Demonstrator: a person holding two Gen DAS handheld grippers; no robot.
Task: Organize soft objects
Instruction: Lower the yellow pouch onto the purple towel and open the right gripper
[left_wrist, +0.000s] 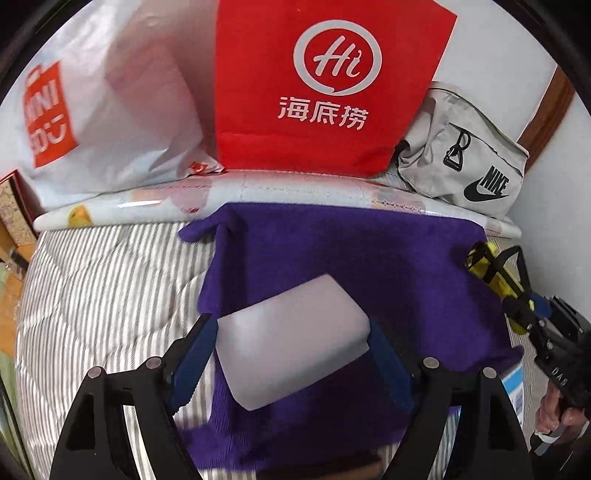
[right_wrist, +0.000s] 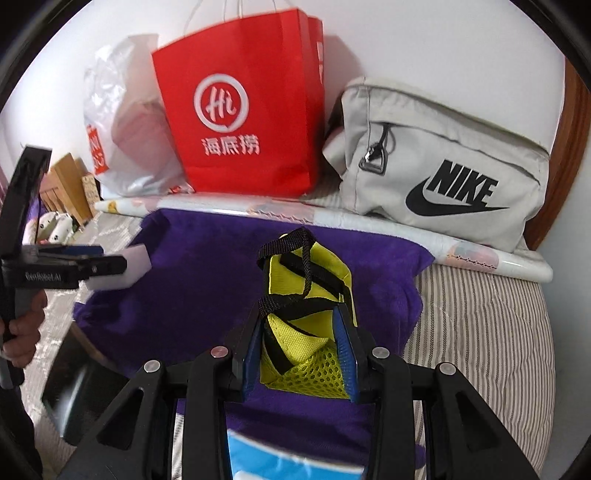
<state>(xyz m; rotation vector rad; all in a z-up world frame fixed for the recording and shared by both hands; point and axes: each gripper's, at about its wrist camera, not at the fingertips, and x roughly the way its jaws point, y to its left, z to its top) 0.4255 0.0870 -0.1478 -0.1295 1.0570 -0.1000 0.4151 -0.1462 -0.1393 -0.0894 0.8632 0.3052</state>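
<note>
- While the left gripper (left_wrist: 291, 363) clamps a white foam block (left_wrist: 291, 350) above the purple towel (left_wrist: 369, 258), the block hides the fingertips.
- The right gripper (right_wrist: 301, 350) pinches a yellow mesh pouch (right_wrist: 306, 317) over that towel; the pouch's lower end is hidden.
- A blue object (right_wrist: 280, 461) below is cut off and unidentifiable.

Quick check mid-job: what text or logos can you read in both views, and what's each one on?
"Hi" and "海底捞": red paper bag.
"NIKE" with swoosh: grey pouch.
"MINI", lower line cut off: white plastic bag.
"GenRobot.AI", blurred: left tool body.
"DAS", partial: right tool body.
</note>
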